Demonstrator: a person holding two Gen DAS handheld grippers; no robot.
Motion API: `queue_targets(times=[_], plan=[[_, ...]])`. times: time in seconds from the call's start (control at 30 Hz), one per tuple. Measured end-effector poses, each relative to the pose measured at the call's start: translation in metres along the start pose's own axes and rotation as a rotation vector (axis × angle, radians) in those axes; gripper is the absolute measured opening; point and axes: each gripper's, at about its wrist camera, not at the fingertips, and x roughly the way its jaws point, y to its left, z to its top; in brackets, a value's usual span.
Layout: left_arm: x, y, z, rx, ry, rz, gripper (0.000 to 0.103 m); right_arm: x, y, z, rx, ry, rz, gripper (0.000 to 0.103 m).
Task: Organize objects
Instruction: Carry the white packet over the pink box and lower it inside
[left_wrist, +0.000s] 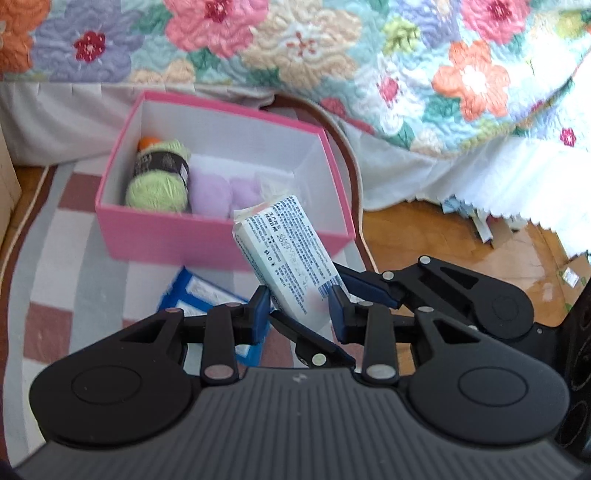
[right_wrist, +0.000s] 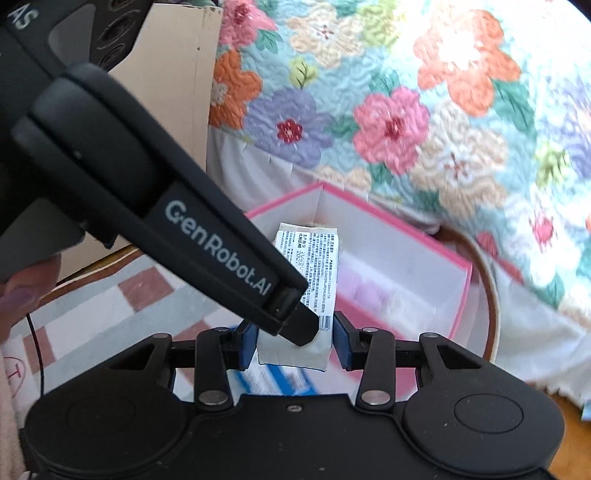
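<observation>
A white packet with printed text (left_wrist: 286, 254) is held in the air just in front of the pink box (left_wrist: 207, 240). My left gripper (left_wrist: 299, 304) is shut on its lower end. My right gripper (right_wrist: 293, 341) also has the packet (right_wrist: 314, 266) between its pads; whether they press on it is unclear. The left gripper's black body (right_wrist: 155, 206) crosses the right wrist view and hides part of the packet. The right gripper's fingers (left_wrist: 364, 286) show in the left wrist view, beside the packet. The box holds a green yarn ball (left_wrist: 159, 181), lilac yarn (left_wrist: 221, 192) and an orange item (left_wrist: 147, 142).
A blue and white packet (left_wrist: 199, 291) lies on the checked rug (left_wrist: 74, 236) under the grippers. A flowered quilt (left_wrist: 369, 55) hangs over the bed behind the box. A cardboard box (right_wrist: 170, 92) stands at the left. Paper scraps (left_wrist: 484, 225) lie on the wood floor at the right.
</observation>
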Motion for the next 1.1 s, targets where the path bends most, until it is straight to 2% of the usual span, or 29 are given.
queue_targets(times=[0.2,0.33,0.53,0.77,0.9,1.1], plan=[[-0.001,0.009,0.03,-0.031,-0.041,-0.017,0.032,0.012,-0.01,0.028,-0.064,-0.021,0.0,0.047],[0.011,0.014,0.05,-0.05,-0.032,-0.014,0.032,0.026,-0.022,0.037,-0.07,-0.008,0.016,0.046],[0.034,0.022,0.071,-0.091,-0.031,0.02,0.032,0.061,-0.053,0.045,-0.043,0.011,0.111,0.046],[0.072,0.037,0.092,-0.17,0.023,-0.018,0.032,0.102,-0.08,0.051,-0.136,0.078,0.161,0.046],[0.096,0.052,0.101,-0.226,0.053,-0.054,0.032,0.127,-0.097,0.053,-0.123,0.126,0.205,0.045],[0.126,0.069,0.106,-0.284,0.076,-0.045,0.032,0.163,-0.107,0.053,-0.131,0.195,0.239,0.045]])
